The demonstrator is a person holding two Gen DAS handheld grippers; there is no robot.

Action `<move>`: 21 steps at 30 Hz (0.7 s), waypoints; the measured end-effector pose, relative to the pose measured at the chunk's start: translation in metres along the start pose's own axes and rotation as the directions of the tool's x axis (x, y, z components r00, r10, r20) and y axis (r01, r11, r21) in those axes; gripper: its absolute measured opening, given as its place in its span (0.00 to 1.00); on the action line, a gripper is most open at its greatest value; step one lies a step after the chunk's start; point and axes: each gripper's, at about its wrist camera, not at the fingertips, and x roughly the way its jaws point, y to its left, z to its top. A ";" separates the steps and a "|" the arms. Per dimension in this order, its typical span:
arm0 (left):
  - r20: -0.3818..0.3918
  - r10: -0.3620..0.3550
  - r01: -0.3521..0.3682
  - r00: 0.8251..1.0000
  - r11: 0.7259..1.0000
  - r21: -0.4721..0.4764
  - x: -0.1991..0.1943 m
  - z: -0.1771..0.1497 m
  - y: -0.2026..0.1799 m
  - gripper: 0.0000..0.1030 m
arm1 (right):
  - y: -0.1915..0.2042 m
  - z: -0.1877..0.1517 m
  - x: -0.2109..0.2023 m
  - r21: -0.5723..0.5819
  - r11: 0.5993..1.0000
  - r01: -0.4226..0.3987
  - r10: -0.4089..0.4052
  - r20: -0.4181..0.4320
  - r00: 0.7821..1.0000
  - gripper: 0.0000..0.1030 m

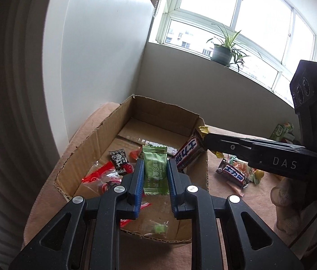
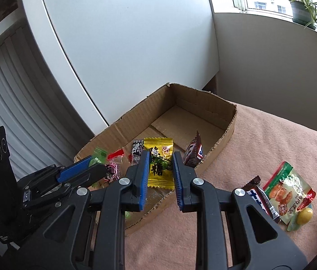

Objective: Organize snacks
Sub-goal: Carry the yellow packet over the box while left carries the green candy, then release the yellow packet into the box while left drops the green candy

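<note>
The left claw is closed on a green rectangular candy sachet with crimped ends, its blue ribbed fingers pressing the sachet's two long edges, and it holds the sachet up over the near half of an open, shallow brown cardboard box. The right claw grips a yellow candy sachet printed with black characters in the same way, above the box's near right wall. The box sits on a surface covered with a pinkish-beige cloth, at its far left edge, close against a white cabinet panel. Inside the box a brown, white and blue wrapped chocolate bar leans upright against the right wall, a small black-and-white patterned packet lies near the middle, and red-trimmed clear wrappers lie along the left wall, with a small clear packet holding something green by the near wall. Outside the box, on the cloth to its right, lie a second wrapped chocolate bar of the same design, touching a red-and-green pouch picturing fried food, and a round yellow sweet just beside that pouch. A potted spider plant stands on the windowsill behind.
</note>
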 end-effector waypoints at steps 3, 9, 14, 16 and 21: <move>0.005 0.014 -0.014 1.000 1.000 0.012 0.000 -0.001 0.001 0.18 | 0.006 0.000 0.007 -0.015 1.000 0.001 -0.001 -0.010 1.000 0.20; 0.005 0.021 -0.021 1.000 1.000 0.003 -0.002 -0.003 0.004 0.20 | 0.009 0.003 0.009 -0.010 1.000 -0.004 0.004 0.005 1.000 0.30; 0.012 0.031 -0.031 0.999 0.999 -0.031 -0.001 -0.001 0.010 0.37 | 0.003 0.005 -0.005 0.006 1.000 0.001 -0.002 0.038 0.999 0.51; 0.016 0.034 -0.034 0.999 0.999 -0.037 -0.001 -0.002 0.011 0.37 | -0.001 0.004 -0.010 0.016 1.000 0.009 -0.010 0.045 0.999 0.51; 0.037 0.011 -0.010 0.999 1.000 -0.027 -0.006 -0.001 0.003 0.37 | -0.010 -0.002 -0.033 0.000 0.999 0.042 -0.042 0.058 0.997 0.51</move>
